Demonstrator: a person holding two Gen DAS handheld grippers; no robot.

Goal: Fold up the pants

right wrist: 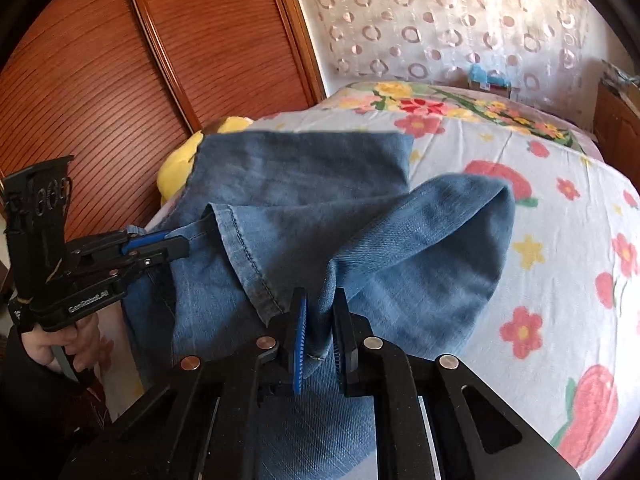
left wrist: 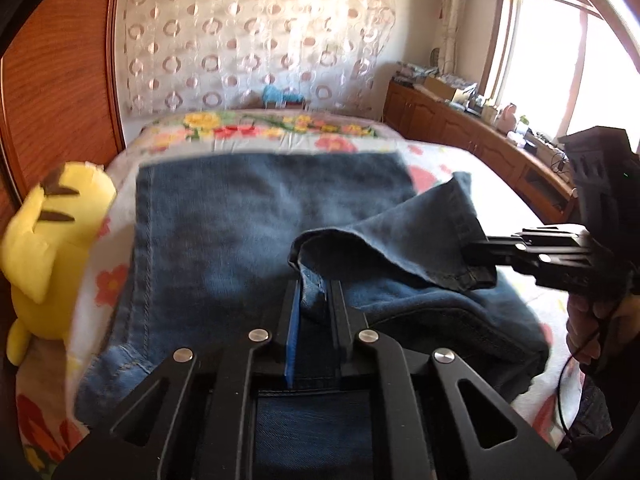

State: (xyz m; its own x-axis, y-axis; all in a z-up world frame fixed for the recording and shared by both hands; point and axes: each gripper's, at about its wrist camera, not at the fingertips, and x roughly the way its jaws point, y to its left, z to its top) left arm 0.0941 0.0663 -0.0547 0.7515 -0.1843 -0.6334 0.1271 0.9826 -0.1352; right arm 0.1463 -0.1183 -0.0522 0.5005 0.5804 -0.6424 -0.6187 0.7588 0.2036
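Blue jeans (left wrist: 240,220) (right wrist: 300,184) lie on a floral bedspread (left wrist: 352,146) (right wrist: 540,208), folded lengthwise and stretching away from me. My left gripper (left wrist: 314,286) is shut on a raised pinch of denim at the near end of the cloth. My right gripper (right wrist: 320,300) is shut on a bunched leg end beside its stitched hem (right wrist: 248,268). In the left wrist view the right gripper (left wrist: 470,254) comes in from the right and clamps that hem, lifted off the layer below. The left gripper (right wrist: 182,246) shows at the left of the right wrist view, biting the cloth's edge.
A yellow plush toy (left wrist: 52,248) (right wrist: 180,160) sits at the bed's left edge, against the jeans. A wooden wardrobe (left wrist: 60,60) (right wrist: 140,60) stands close on the left. Low cabinets (left wrist: 480,140) with clutter run under the window at the right. A hand (right wrist: 60,348) holds the left gripper.
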